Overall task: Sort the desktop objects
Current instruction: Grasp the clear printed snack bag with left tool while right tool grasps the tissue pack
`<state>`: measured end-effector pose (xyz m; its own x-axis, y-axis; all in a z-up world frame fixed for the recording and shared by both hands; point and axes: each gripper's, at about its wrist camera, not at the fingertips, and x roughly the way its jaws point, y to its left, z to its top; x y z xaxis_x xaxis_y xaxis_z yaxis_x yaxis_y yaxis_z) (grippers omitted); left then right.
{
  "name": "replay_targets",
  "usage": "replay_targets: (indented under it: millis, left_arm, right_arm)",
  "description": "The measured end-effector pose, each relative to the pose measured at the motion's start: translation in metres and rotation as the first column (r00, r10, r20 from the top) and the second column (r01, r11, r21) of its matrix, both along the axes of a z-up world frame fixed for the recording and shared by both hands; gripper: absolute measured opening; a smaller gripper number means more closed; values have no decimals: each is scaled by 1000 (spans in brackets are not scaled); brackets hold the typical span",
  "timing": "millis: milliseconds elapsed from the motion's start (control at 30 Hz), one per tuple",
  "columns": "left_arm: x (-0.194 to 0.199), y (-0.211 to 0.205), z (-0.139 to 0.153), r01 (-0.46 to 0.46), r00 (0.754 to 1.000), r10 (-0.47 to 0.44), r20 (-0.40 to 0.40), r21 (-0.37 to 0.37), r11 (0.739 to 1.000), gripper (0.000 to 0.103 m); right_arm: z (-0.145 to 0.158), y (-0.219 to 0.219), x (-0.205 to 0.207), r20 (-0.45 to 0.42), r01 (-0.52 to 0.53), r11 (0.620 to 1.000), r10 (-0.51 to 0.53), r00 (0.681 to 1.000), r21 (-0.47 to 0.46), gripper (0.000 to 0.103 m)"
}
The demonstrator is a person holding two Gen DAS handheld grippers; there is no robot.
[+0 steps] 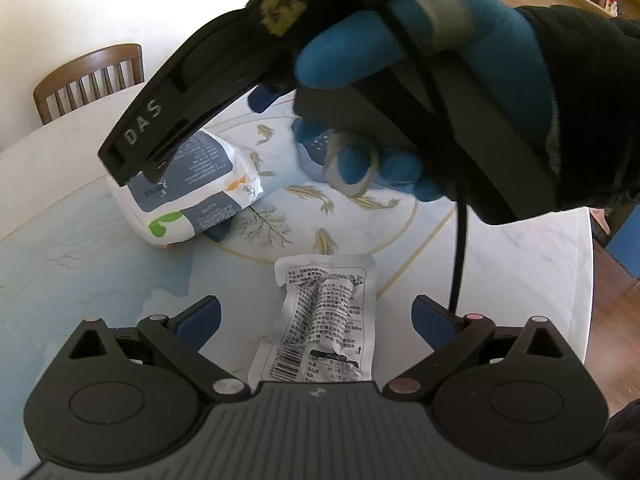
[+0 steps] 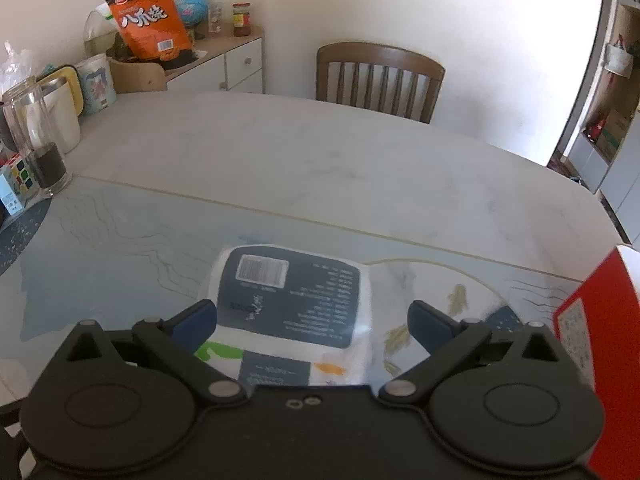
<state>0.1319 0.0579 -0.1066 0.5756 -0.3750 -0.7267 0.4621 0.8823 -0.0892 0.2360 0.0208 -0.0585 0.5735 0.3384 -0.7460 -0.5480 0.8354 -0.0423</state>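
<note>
White marble with a pale blue fish-patterned mat is making up the tabletop [image 1: 520, 256]. Two packets are lying on it: one tissue pack [image 1: 188, 188], white with dark blue label panels, well in from the edges, and one crinkled clear pouch [image 1: 324, 316] printed with black text, nearer the edge closest to the left tool [image 1: 316, 316]. That tool's jaws are standing wide apart with the pouch lying between them, untouched. The right tool [image 2: 312, 320], gripped by one blue-and-black gloved hand [image 1: 480, 92], is hovering over the tissue pack with its jaws spread on either side, not clamping. One red box [image 2: 600, 340] is showing at the right edge of the right wrist view. One wooden chair [image 2: 380, 76] is standing at the far edge.
</note>
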Motion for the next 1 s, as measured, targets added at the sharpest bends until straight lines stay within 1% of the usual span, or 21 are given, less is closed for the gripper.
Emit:
replay_targets:
  millis: [133,300,433,567,600,667,700,767,833,867,900,967,1000]
  left_arm:
    - [1,1,-2,3,1000,-3,-2,-1,1000,102]
    - [3,1,-6,1,1000,-1,-6,6,1000,102]
    - [4,1,-10,3,1000,-3,-12,3,1000,101]
    - [5,-1,-15,5,1000,-5,-19,3,1000,94]
    - [5,-1,-16,7,1000,-7,-22,2,1000,91]
    - [4,-2,-18,10,1000,-10,-23,5,1000,87]
    - [3,-2,-19,10,1000,-10,-18,7,1000,84]
    - [2,-3,-21,14,1000,-14,-19,16,1000,77]
    - [0,-4,-23,17,1000,-17,-13,25,1000,76]
    - [-2,-5,-23,20,1000,-19,-8,31,999,74]
    - [-4,-6,-22,22,1000,-22,-2,37,999,71]
    - [-6,-8,-23,24,1000,-24,8,57,998,68]
    - [-6,-9,-23,26,1000,-27,10,60,998,68]
  right_arm:
    - [-7,4,8,-17,-1,1000,1,1000,-5,103]
    - [-26,6,22,-49,15,999,-16,999,-37,103]
    - [-38,0,28,-93,15,1000,-16,996,-14,103]
    - [-42,-6,35,-127,18,1000,-15,992,19,103]
    - [-43,-7,36,-137,20,999,-15,990,31,103]
    - [-45,-10,38,-150,21,999,-14,989,47,101]
    - [-46,-11,38,-155,22,998,-13,988,54,101]
    - [-48,-13,38,-164,20,997,-8,987,72,96]
    - [-49,-17,38,-173,21,996,-5,985,88,90]
    - [-49,-18,38,-178,21,995,-4,984,98,85]
    - [-49,-19,38,-183,18,994,3,983,108,82]
    - [-46,-20,35,-182,4,993,17,983,118,73]
    - [-45,-19,34,-177,1,993,19,984,114,73]
